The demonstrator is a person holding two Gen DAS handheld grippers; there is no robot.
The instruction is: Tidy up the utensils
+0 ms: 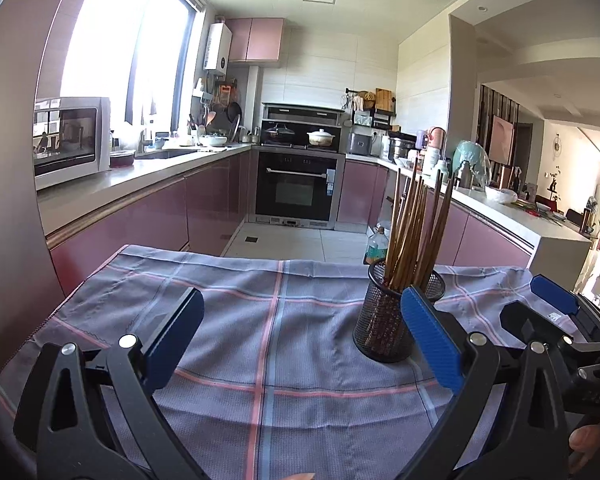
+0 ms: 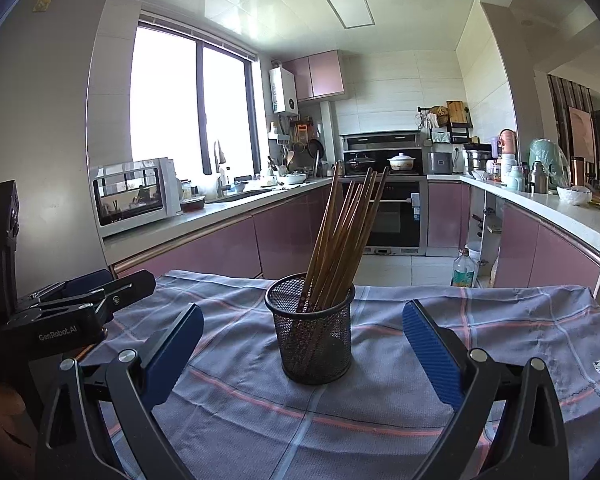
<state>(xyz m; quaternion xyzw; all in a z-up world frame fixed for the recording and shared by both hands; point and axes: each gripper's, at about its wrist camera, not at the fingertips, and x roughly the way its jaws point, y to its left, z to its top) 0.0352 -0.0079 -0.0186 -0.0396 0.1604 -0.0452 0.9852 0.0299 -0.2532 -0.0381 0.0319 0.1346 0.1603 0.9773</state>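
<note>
A black mesh holder [image 2: 314, 332] stands upright on the plaid cloth, with several brown wooden chopsticks [image 2: 342, 236] leaning in it. My right gripper [image 2: 302, 334] is open, its blue pads on either side of the holder and nearer to me, not touching it. In the left wrist view the same holder [image 1: 392, 320] with the chopsticks [image 1: 416, 228] sits to the right of centre, just behind the right pad. My left gripper [image 1: 300, 320] is open with only cloth between its fingers. The right gripper [image 1: 556, 320] shows at the far right there.
A grey-blue plaid cloth [image 2: 380, 412] covers the table. Past its far edge lie a tiled floor [image 1: 284, 242], pink cabinets, an oven and a bottle [image 2: 464, 268] on the floor. The left gripper's body [image 2: 60, 316] sits at the left of the right wrist view.
</note>
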